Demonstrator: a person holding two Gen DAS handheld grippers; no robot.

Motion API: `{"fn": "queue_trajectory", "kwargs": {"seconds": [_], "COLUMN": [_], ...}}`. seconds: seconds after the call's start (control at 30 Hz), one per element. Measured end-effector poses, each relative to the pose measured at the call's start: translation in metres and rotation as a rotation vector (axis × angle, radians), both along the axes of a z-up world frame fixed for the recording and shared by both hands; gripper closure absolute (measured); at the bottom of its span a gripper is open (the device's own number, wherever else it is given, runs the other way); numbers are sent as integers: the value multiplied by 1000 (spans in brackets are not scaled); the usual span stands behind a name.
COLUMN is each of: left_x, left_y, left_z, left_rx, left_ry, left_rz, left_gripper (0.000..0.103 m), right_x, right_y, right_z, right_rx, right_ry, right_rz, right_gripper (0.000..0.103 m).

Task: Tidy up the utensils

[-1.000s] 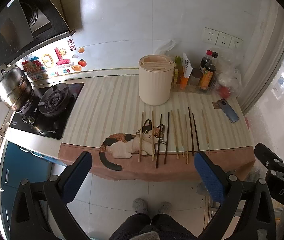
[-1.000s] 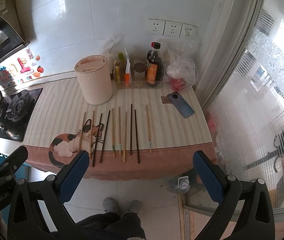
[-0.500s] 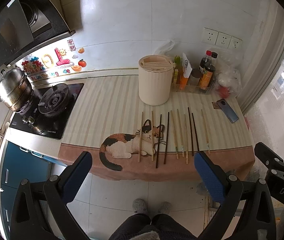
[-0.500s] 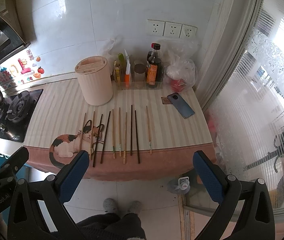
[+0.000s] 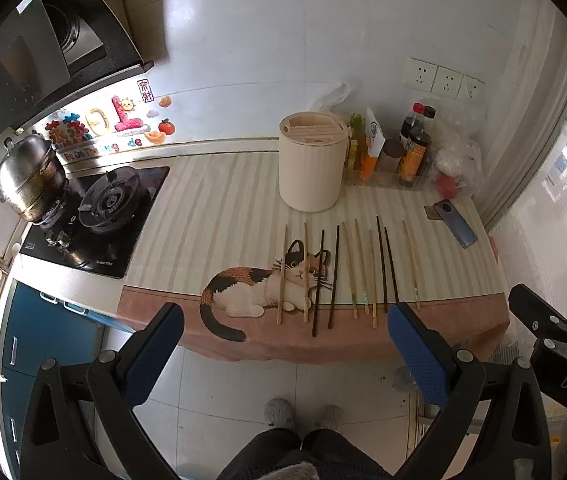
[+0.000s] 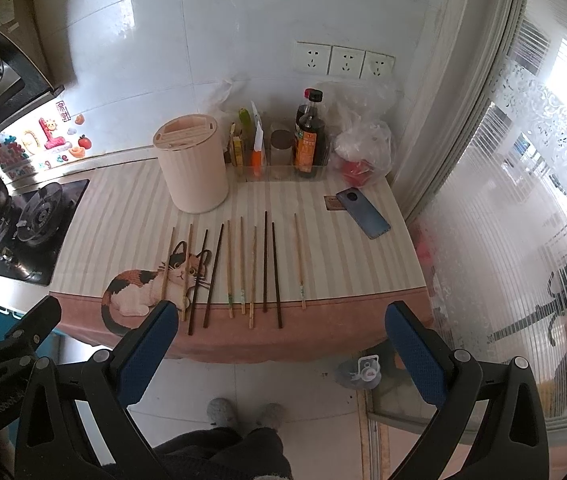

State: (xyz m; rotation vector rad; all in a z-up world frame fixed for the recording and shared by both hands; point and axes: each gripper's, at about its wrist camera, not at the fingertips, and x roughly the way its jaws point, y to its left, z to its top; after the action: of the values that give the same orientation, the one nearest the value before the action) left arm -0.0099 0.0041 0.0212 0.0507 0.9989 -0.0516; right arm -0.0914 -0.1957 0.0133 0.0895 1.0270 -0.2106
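Left wrist view places your left gripper (image 5: pixel 283 354) wide open and empty, held short of the counter's near edge; its lower frame is cut off by the picture border. Your right gripper (image 6: pixel 281 350) is equally spread and holds nothing. The chopsticks (image 5: pixel 343 272) lie in a loose row on the striped mat (image 5: pixel 219 216), side by side, near ends over the pink border. Two of the light ones cross the printed cat (image 5: pixel 259 286). The cream utensil holder (image 5: pixel 310 166) stands upright just behind the row; its top slots are too small to read. A phone (image 6: pixel 363 213) lies to the right, well apart.
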Motion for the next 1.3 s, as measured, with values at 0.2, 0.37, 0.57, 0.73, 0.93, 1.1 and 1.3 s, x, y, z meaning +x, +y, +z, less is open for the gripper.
{"fn": "queue_trajectory", "kwargs": {"seconds": [0.2, 0.37, 0.57, 0.73, 0.93, 1.1, 1.3], "left_x": [1, 3, 21, 54, 119, 170, 212], "left_y": [2, 4, 14, 35, 58, 60, 37], "left_z": [-1, -3, -13, -42, -104, -182, -259], "left_rx": [-16, -25, 17, 28, 37, 15, -40], "left_ry": [-3, -21, -186, -231, -87, 145, 350], "left_rz": [-8, -19, -31, -21, 21, 2, -3], "left_gripper": [0, 0, 0, 0, 0, 16, 49], "right_x": [-2, -3, 1, 20, 65, 105, 159], "right_y": [2, 4, 8, 9, 2, -12, -34], "right_z": [0, 1, -8, -35, -99, -161, -230], "right_rx": [1, 8, 33, 53, 93, 160, 214], "right_ry": [-1, -9, -90, -160, -77, 7, 136], "right_rz": [-1, -14, -63, -108, -160, -155, -112], "right_gripper": [0, 0, 0, 0, 30, 57, 72]}}
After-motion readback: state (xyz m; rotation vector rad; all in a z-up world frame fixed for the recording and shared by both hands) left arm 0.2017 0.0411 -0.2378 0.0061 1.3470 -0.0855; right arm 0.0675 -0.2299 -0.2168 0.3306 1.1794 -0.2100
